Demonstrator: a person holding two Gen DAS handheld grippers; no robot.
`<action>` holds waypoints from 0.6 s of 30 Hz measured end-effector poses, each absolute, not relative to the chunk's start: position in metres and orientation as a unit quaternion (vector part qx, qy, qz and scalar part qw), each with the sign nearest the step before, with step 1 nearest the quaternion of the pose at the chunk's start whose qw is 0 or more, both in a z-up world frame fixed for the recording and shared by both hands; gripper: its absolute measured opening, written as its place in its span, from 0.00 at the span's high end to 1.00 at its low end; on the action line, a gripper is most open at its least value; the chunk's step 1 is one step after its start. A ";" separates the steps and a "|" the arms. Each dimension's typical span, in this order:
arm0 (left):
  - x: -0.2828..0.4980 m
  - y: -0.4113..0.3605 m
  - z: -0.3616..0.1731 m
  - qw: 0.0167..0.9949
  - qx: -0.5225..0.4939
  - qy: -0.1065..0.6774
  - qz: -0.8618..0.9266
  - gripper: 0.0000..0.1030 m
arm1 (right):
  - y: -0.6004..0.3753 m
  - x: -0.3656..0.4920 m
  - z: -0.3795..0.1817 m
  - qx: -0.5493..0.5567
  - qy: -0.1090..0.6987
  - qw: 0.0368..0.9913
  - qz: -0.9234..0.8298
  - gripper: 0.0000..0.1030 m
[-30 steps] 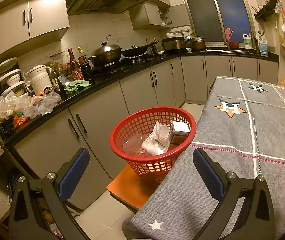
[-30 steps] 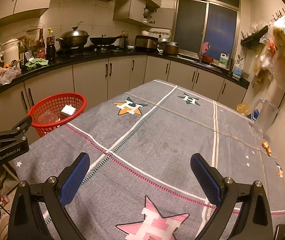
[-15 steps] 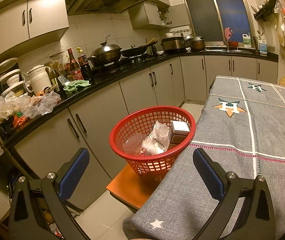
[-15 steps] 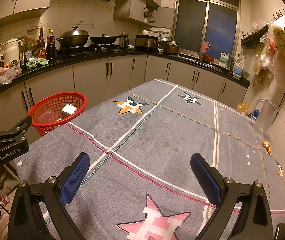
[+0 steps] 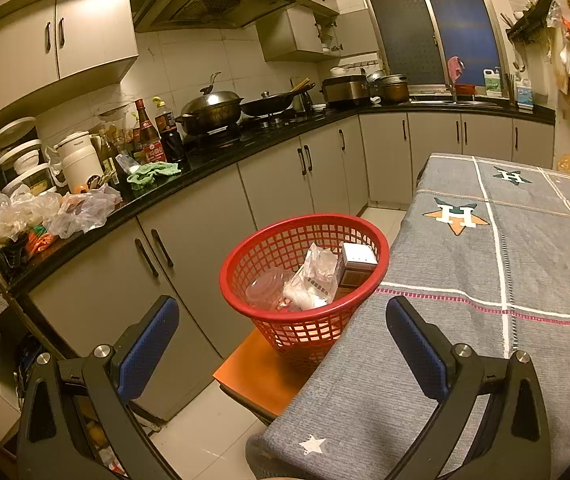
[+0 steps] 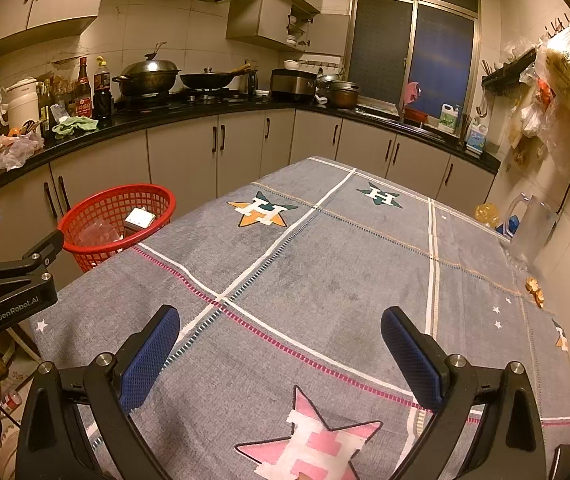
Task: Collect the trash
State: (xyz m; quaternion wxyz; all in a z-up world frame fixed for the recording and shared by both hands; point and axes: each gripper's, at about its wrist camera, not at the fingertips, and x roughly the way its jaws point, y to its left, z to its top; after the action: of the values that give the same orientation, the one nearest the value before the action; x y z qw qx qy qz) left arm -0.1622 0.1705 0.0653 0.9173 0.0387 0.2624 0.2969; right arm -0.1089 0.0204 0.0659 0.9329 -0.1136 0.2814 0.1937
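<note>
A red mesh basket (image 5: 373, 240) stands on an orange stool (image 5: 261, 376) beside the table's left edge; it also shows in the right wrist view (image 6: 85, 254). Inside lie a small box (image 5: 359, 265), a crumpled clear wrapper (image 5: 313, 276) and a clear plastic cup (image 5: 263, 292). My left gripper (image 5: 283, 344) is open and empty, held short of the basket. My right gripper (image 6: 281, 350) is open and empty above the grey tablecloth (image 6: 325, 272). The left gripper's body (image 6: 9, 292) shows at the left of the right wrist view.
A clear jug (image 6: 531, 226) and small yellow and blue things (image 6: 493, 216) stand at the table's far right by the wall. Small brown bits (image 6: 535, 294) lie near the right edge. A cluttered black counter (image 5: 205, 152) with pots and bottles runs along the left.
</note>
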 end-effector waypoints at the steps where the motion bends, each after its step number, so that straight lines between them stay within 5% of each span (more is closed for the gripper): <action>1: -0.162 0.169 0.065 0.918 0.040 0.262 0.296 0.00 | 0.020 -0.110 0.066 -0.112 0.281 0.933 0.194 0.01; 18: -0.136 0.121 0.081 0.934 0.062 0.280 0.213 0.00 | -0.031 -0.101 0.060 -0.064 0.296 0.941 0.150 0.01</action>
State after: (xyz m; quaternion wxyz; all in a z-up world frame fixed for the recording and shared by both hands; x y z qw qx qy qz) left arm -0.1359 0.1207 0.0812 0.9340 0.0623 0.2799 0.2131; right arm -0.1013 -0.0306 0.0605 0.9411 -0.0644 0.2959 0.1503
